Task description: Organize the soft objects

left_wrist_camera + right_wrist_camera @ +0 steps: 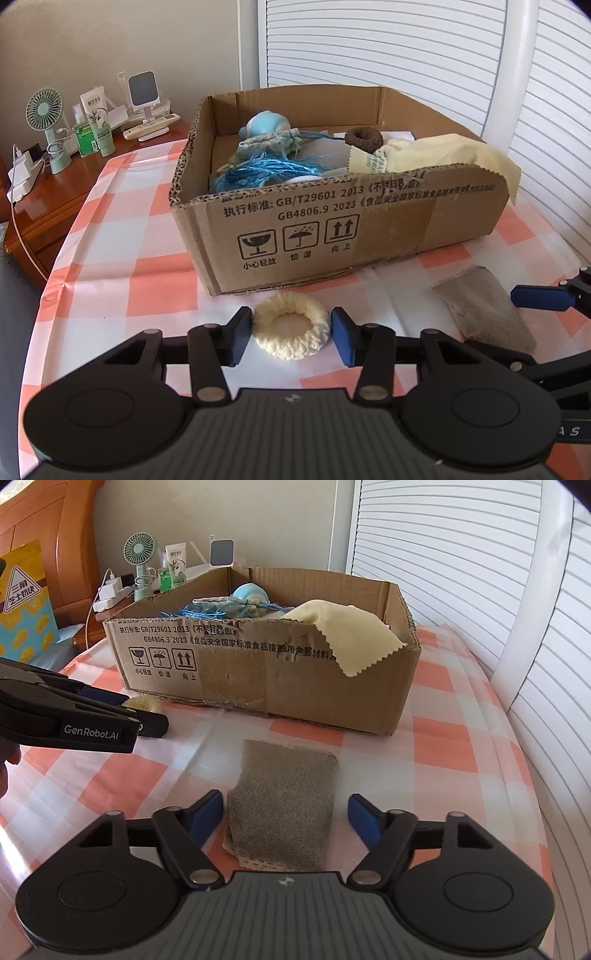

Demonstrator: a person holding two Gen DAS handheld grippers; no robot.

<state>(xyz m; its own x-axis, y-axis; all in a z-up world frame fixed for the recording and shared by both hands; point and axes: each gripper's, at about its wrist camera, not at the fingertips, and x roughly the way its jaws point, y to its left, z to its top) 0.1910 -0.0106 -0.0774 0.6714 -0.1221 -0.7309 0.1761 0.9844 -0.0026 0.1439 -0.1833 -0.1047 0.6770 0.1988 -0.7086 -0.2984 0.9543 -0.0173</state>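
A cream knitted ring (291, 325) lies on the checked tablecloth just before the cardboard box (332, 225). My left gripper (291, 334) is open with a pad on each side of the ring, about touching it. A grey fabric pouch (282, 808) lies flat on the cloth; my right gripper (286, 818) is open around its near half with gaps on both sides. The pouch also shows in the left wrist view (484, 308). The box (266, 679) holds a yellow cloth (343, 631), blue string (258, 171), a blue plush (264, 125) and a brown ring (364, 138).
A wooden nightstand (55, 199) at the left carries a small fan (44, 110), bottles and chargers. White louvred doors (406, 55) stand behind and right of the table. The pink and white checked cloth (122, 236) covers the table around the box.
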